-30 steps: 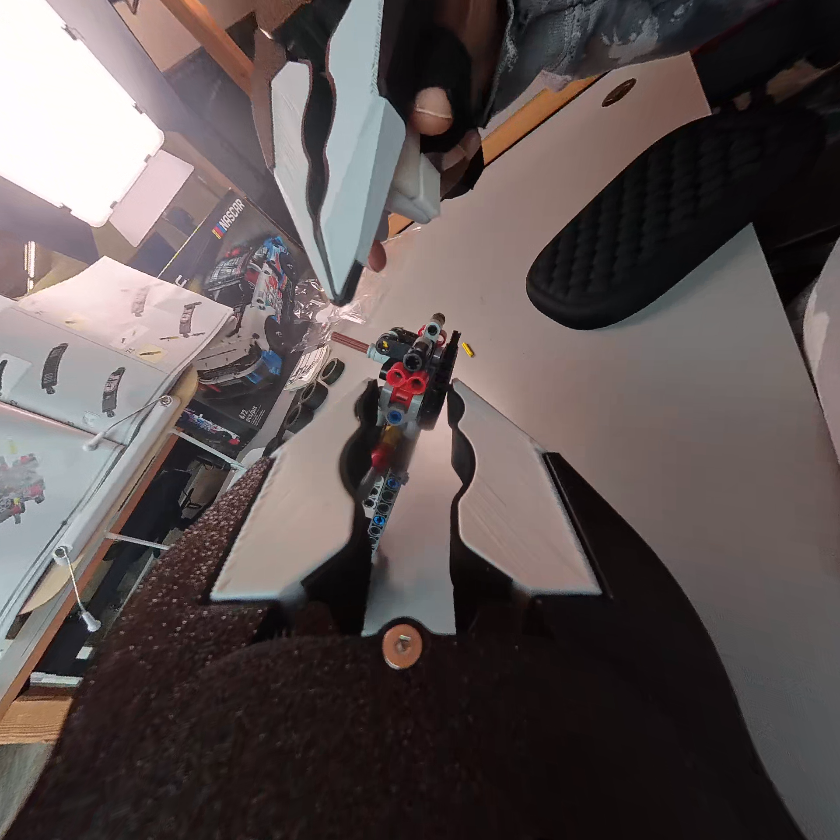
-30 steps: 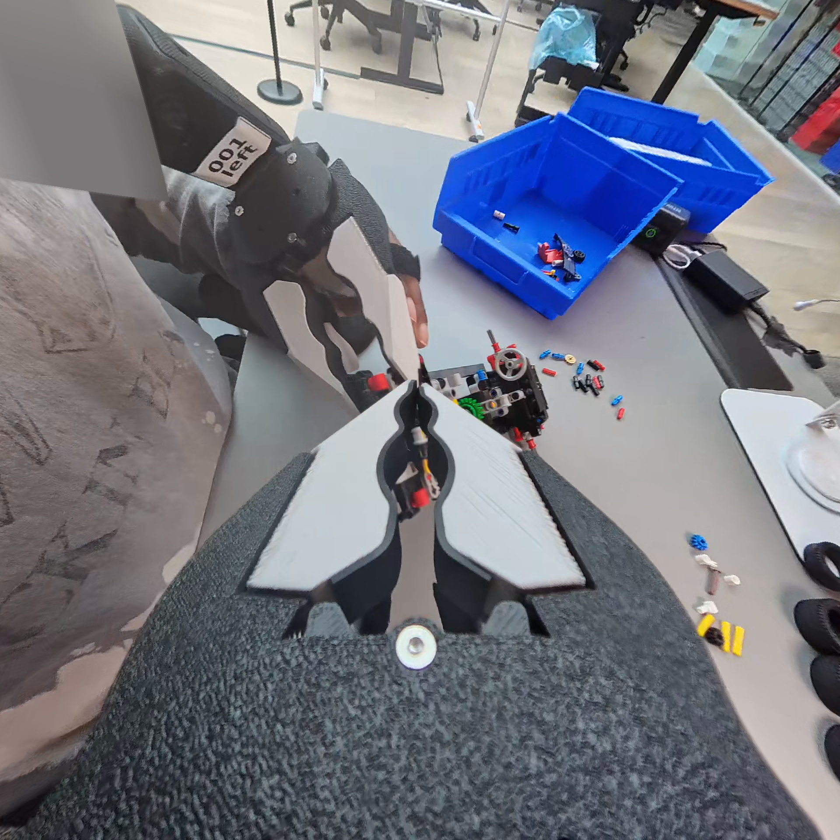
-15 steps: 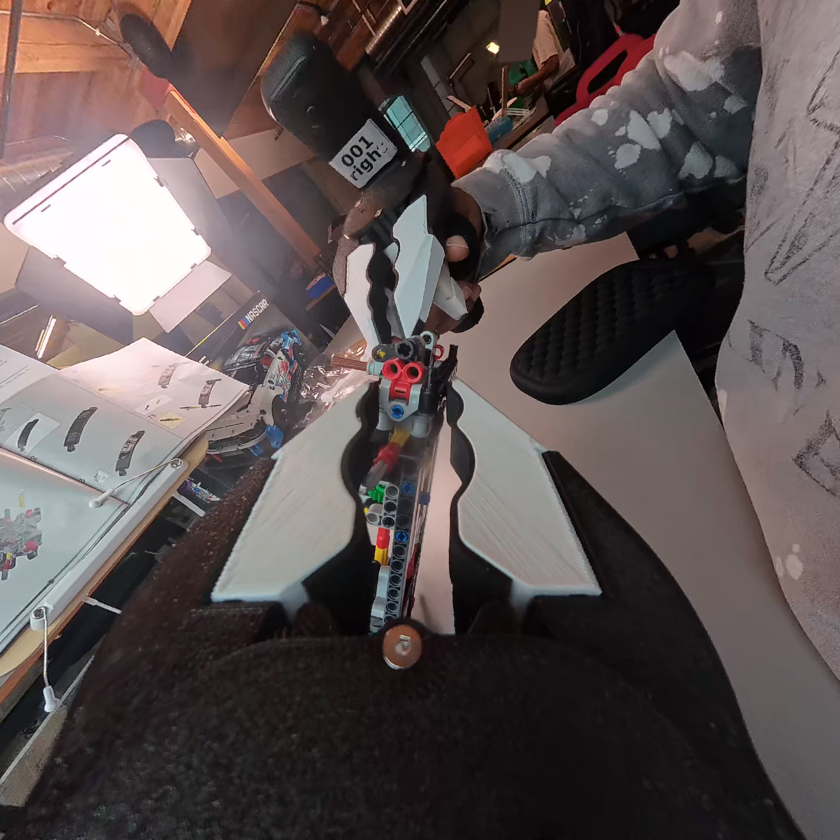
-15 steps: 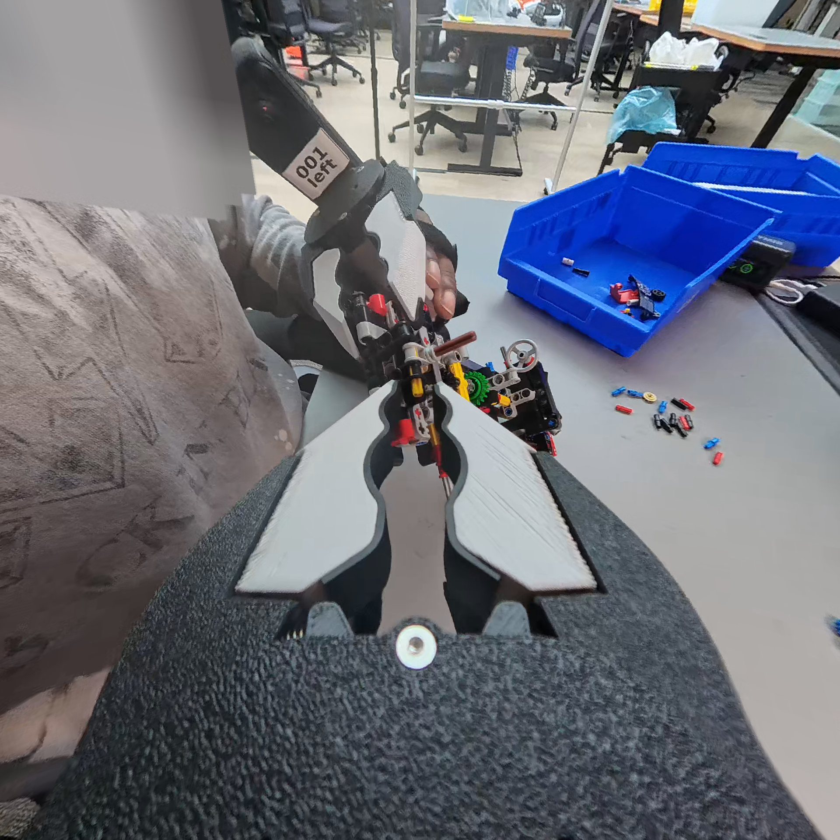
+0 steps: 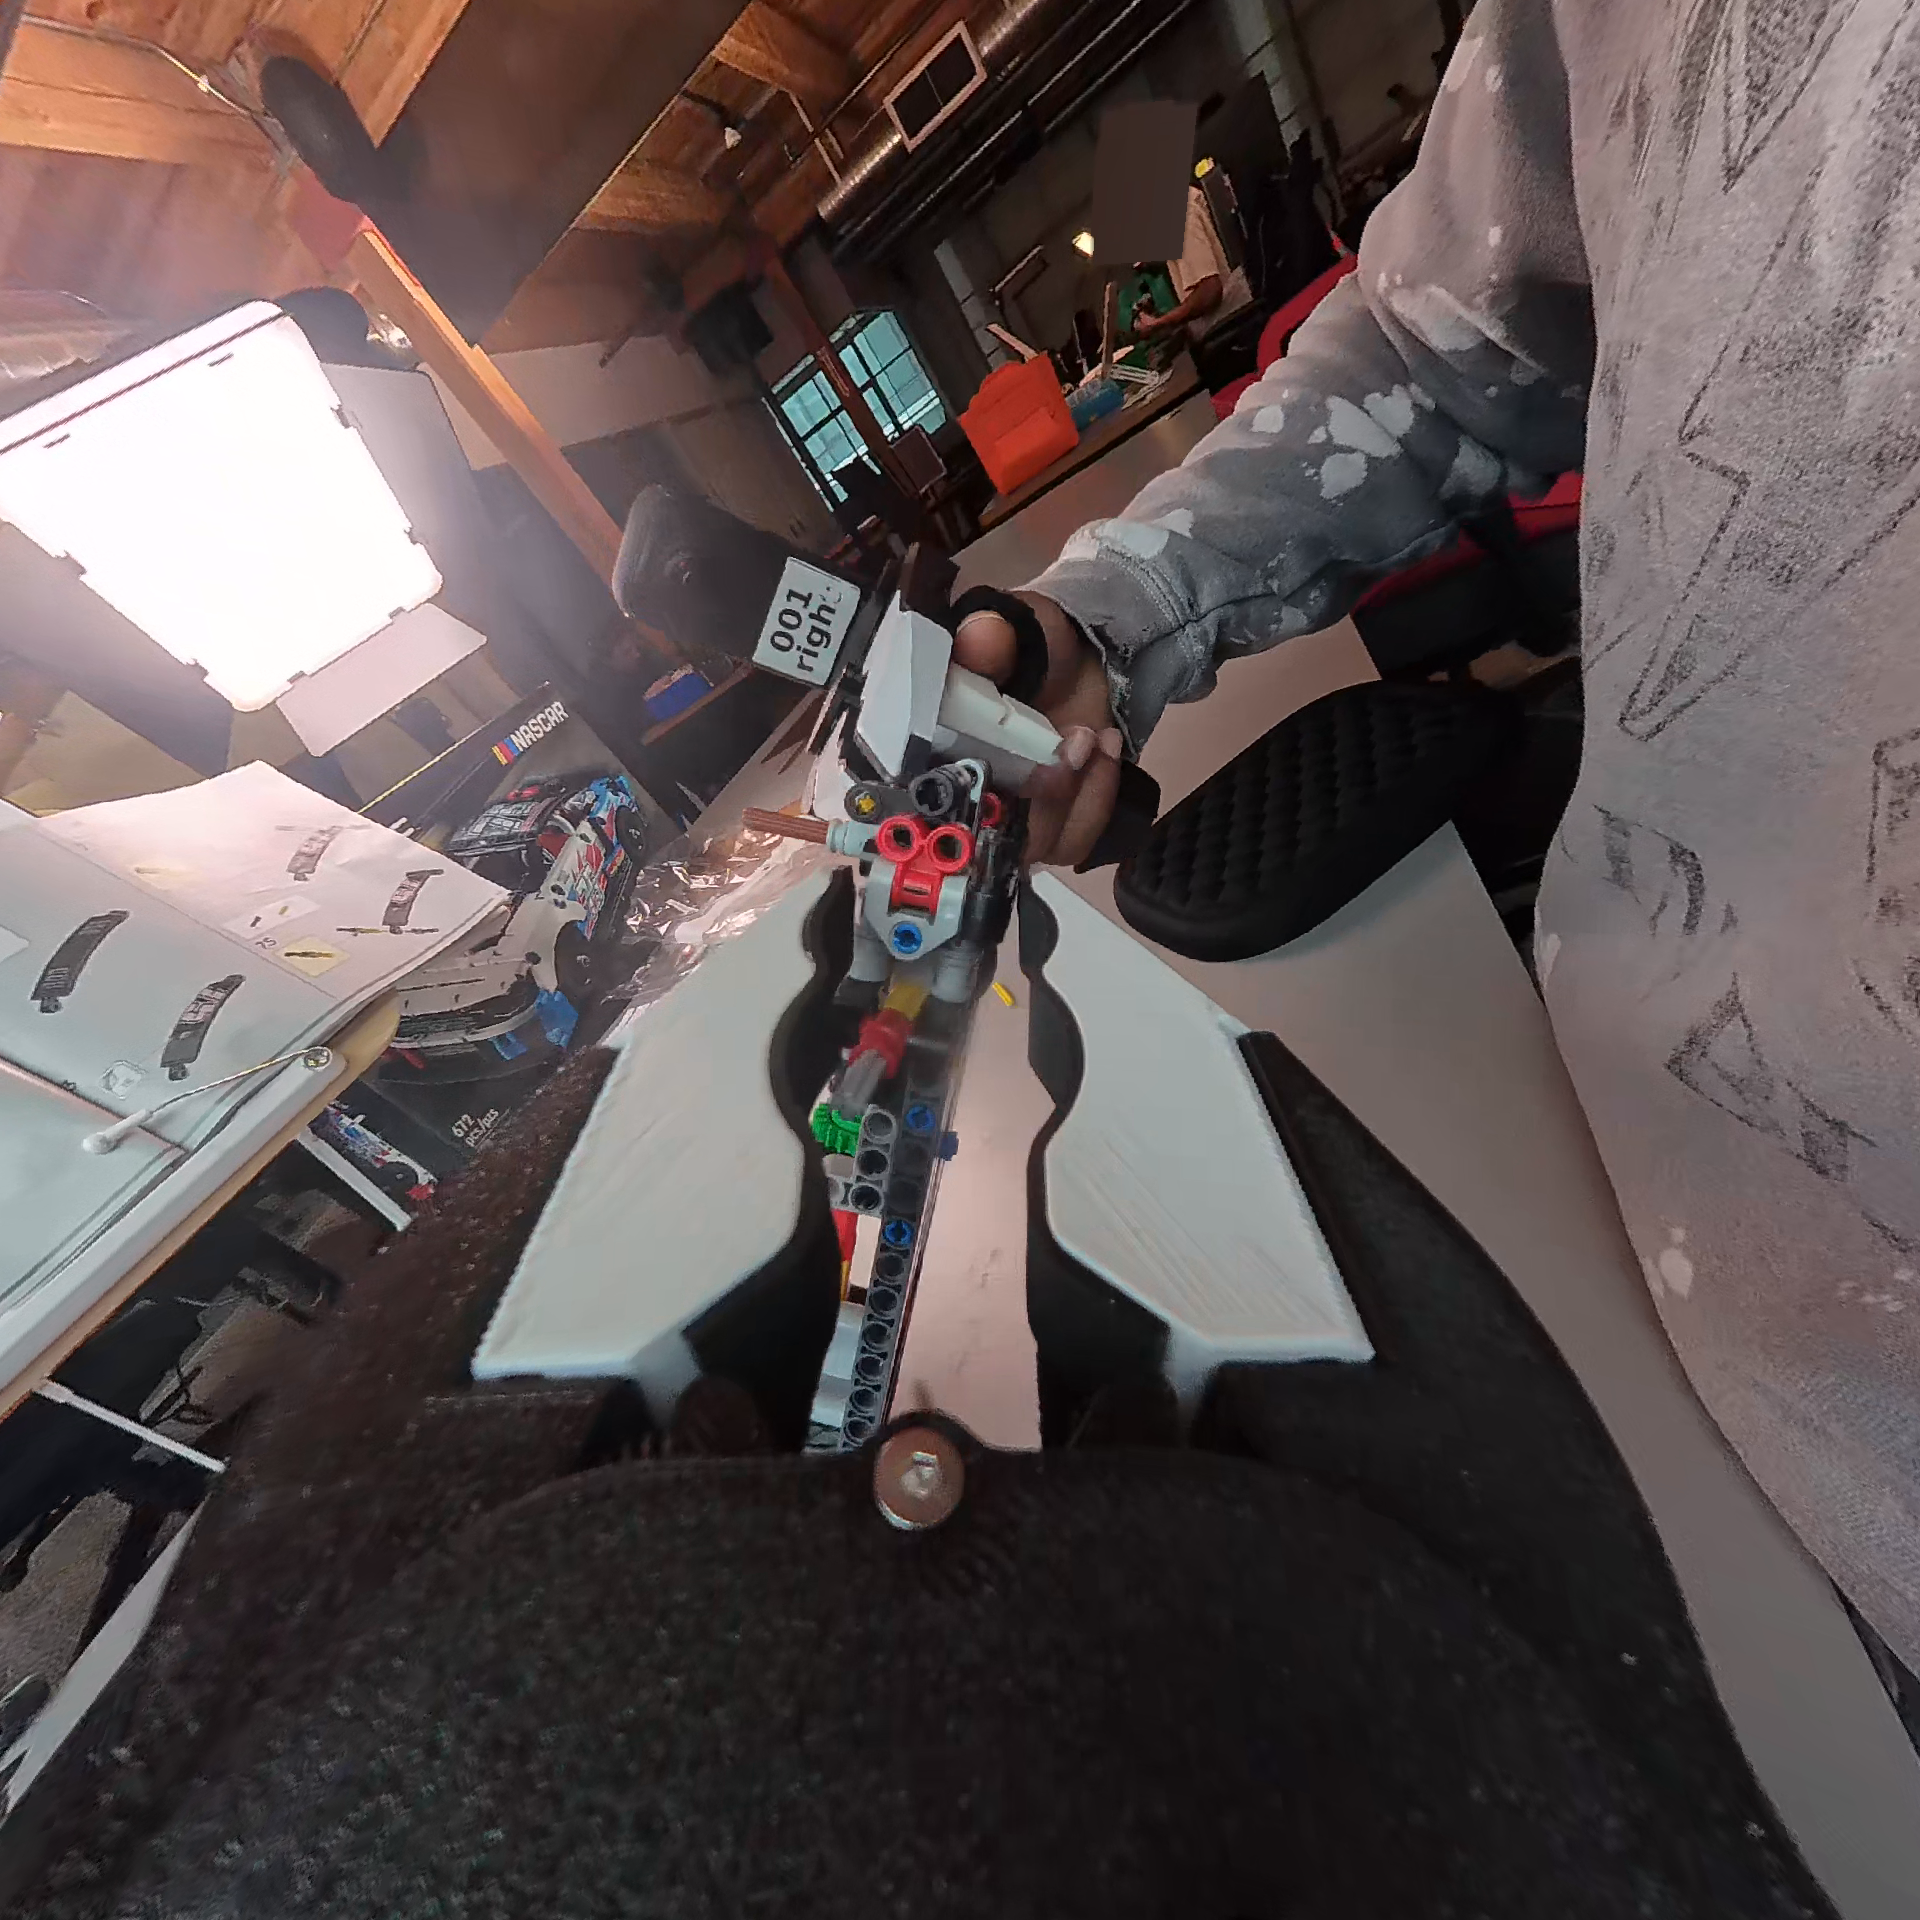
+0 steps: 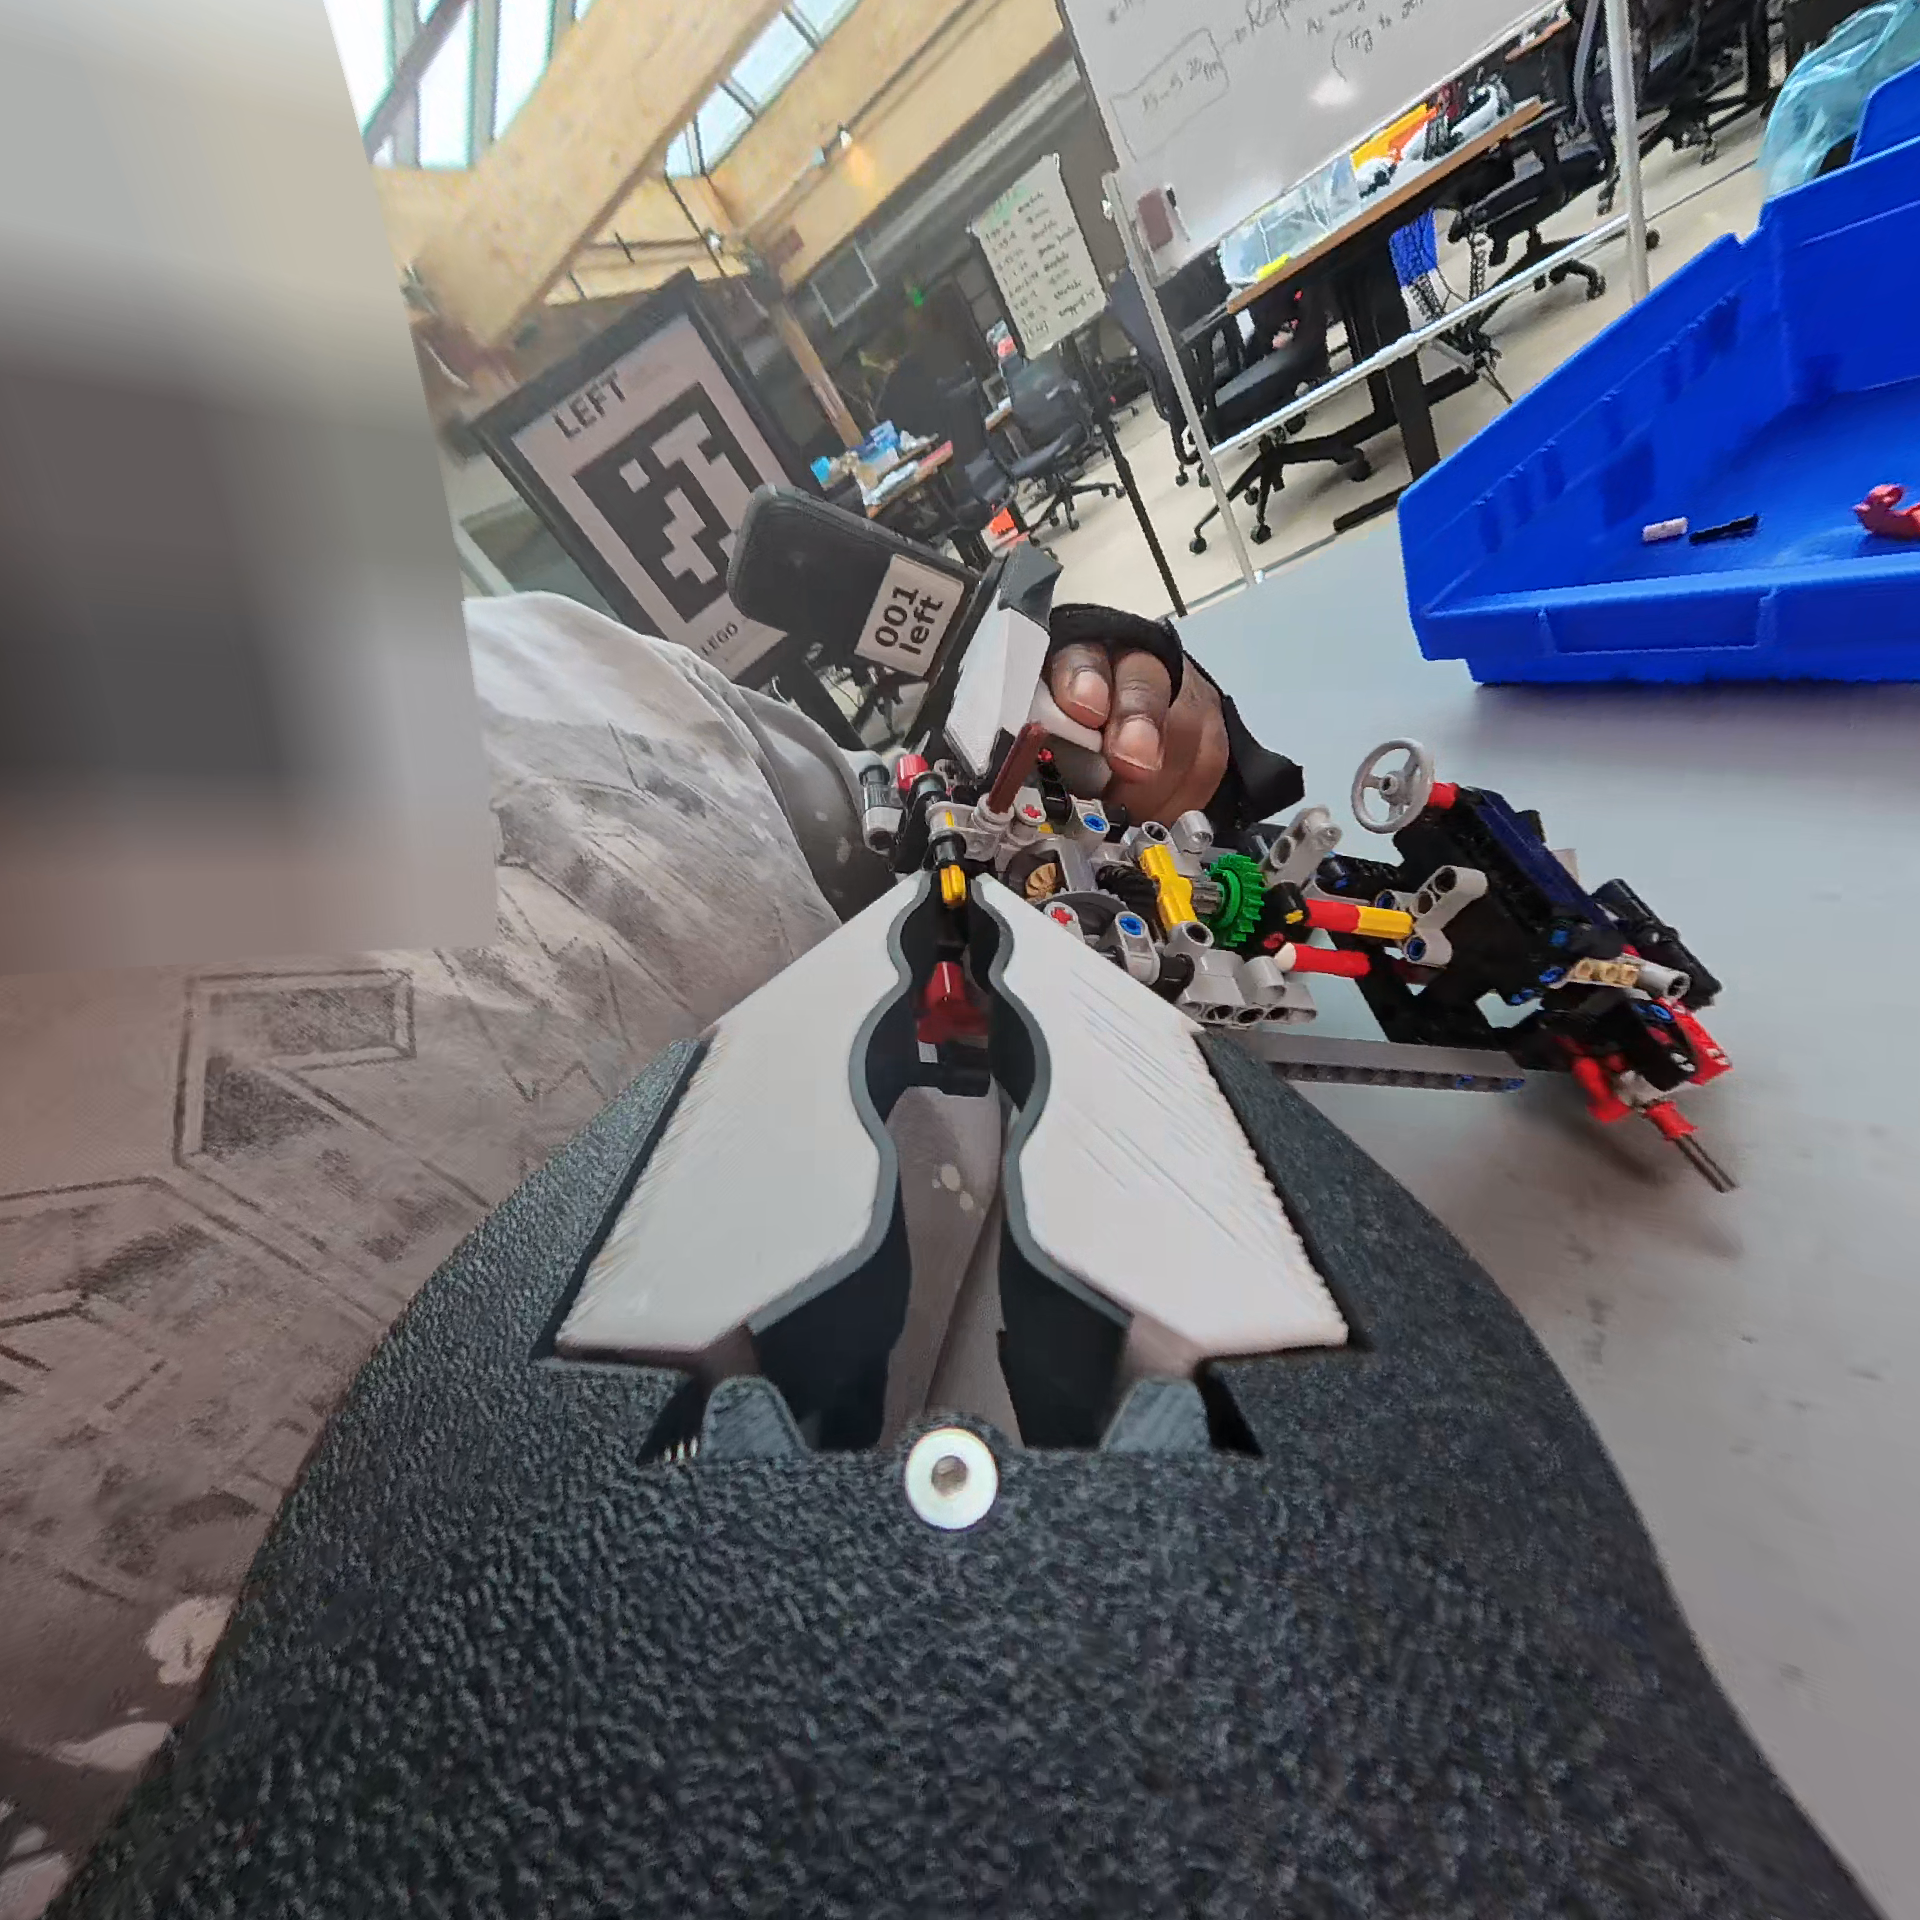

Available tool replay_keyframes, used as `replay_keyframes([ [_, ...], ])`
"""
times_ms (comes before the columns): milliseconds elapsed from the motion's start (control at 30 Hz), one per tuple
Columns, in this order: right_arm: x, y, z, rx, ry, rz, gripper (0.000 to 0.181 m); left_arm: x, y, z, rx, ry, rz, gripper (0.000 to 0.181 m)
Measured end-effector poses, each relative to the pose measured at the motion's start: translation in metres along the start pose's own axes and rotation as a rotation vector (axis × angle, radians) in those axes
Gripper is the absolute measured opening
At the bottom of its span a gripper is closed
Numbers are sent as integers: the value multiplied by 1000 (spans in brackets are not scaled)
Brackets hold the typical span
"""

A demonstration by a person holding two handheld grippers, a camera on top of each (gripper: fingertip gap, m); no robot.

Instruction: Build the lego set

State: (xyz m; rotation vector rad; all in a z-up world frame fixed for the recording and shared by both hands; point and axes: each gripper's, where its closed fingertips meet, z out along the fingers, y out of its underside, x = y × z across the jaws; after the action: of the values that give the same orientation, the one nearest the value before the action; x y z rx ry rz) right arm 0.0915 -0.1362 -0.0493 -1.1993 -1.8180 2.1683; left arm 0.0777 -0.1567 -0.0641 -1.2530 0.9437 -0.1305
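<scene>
The lego chassis point(image 6: 1226, 914), black and grey beams with a green gear, red and yellow axles and a grey steering wheel, stretches to the right over the grey table point(image 6: 1558, 1351). My left gripper point(image 5: 925, 904) is shut on one end of it, and the chassis point(image 5: 894, 1174) runs lengthwise between its fingers. My right gripper point(image 6: 951, 888) is shut on a small black, yellow and red part point(image 6: 948, 987) at that same end. Each gripper shows in the other's view: the right one point(image 5: 904, 686), the left one point(image 6: 992, 675), both hand-held.
A blue bin point(image 6: 1662, 582) with a few loose parts stands at the back right. An open instruction booklet point(image 5: 208, 935), the set's box point(image 5: 540, 831) and a bright light panel point(image 5: 208, 499) are to the left. A black padded seat point(image 5: 1330, 810) and the person's grey sweatshirt point(image 5: 1714, 727) are close by. The tips of both grippers are at nearly the same place.
Both grippers have tilted upward and come together. The left one has lifted its end of the chassis off the table. The right one, with its small part, now meets that end.
</scene>
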Motion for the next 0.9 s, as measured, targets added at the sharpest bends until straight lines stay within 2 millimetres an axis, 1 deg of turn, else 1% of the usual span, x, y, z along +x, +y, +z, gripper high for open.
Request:
replay_keyframes([
  [33, 0, -1, 2, 15, -10, 25, 1, 0, 2, 1, -16, 4, -7, 34],
  [67, -1, -1, 5, 23, -18, 44, 1, 1, 6, 2, -42, 10, -19, 40],
  [133, -2, -2, 13, 38, -24, 69, 1, 3, 10, 4, -83, 18, -29, 43],
  [167, -3, -3, 17, 45, -23, 81, 1, 4, 9, 3, -87, 19, -18, 37],
  [233, -3, -6, 19, 56, -21, 83, 0, 2, 5, 1, -72, 9, -1, 33],
  [367, -8, -13, 22, 76, -16, 17, 0, -2, -7, -2, -6, 1, -31, 31],
  [467, -10, -13, 20, 87, -33, 13, 0, 0, -10, -1, 8, 12, -35, 31],
  [667, -14, 2, 13, 48, -93, 0, 0, 13, -9, 4, -15, 65, -22, 31],
  [833, -13, 11, 8, 26, -121, 38, 0, 19, -4, 8, -38, 79, -9, 30],
  [867, -12, 13, 7, 26, -124, 47, 0, 19, -4, 7, -34, 74, -8, 30],
  [900, -11, 10, 1, 52, -139, 65, 0, 12, -8, 1, -5, 40, -17, 30],
])
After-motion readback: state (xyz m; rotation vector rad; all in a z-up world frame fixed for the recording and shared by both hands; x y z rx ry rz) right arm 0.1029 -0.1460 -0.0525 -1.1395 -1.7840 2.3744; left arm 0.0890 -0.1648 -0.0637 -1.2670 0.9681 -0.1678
